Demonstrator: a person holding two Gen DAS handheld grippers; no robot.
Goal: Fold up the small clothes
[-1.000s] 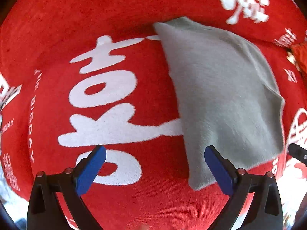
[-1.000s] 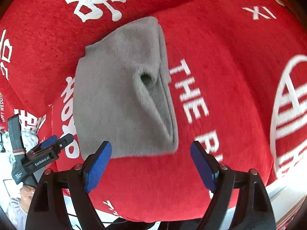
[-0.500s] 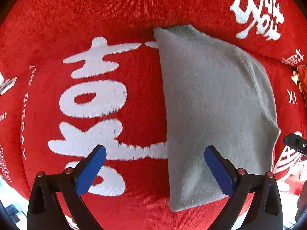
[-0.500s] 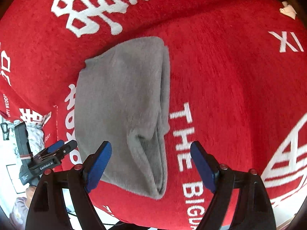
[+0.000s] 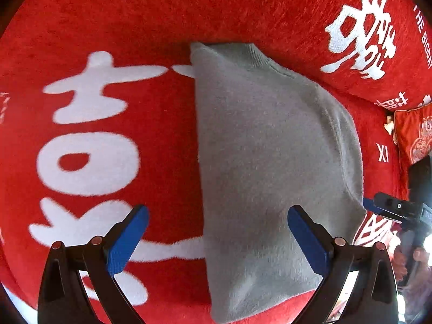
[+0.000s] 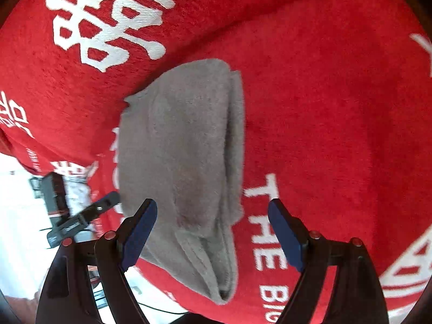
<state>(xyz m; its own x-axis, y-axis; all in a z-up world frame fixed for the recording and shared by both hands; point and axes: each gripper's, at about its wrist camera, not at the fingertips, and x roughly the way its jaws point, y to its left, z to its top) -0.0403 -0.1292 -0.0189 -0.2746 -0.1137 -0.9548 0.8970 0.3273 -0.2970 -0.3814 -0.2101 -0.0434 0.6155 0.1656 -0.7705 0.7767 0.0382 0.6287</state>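
A small grey fuzzy garment (image 5: 272, 167) lies folded lengthwise on a red blanket (image 5: 135, 27) with white characters. My left gripper (image 5: 218, 235) hovers open above the garment's left folded edge near its lower end; nothing is between its blue pads (image 5: 127, 239). In the right wrist view the same grey garment (image 6: 186, 162) shows its layered right edge, and my right gripper (image 6: 213, 232) stands open over its near end, holding nothing. The other gripper (image 6: 81, 216) shows at the left there, and at the right (image 5: 397, 208) in the left wrist view.
The red blanket rises into a padded ridge (image 5: 351, 40) behind the garment. A red patterned cushion (image 5: 415, 135) lies at the far right. The blanket's near edge drops off to a pale floor (image 6: 16, 216) with a dark cable.
Both grippers have moved in over the garment and dropped closer to it, so its near end now sits between each pair of fingers. The jaws stayed wide. The garment lies unmoved.
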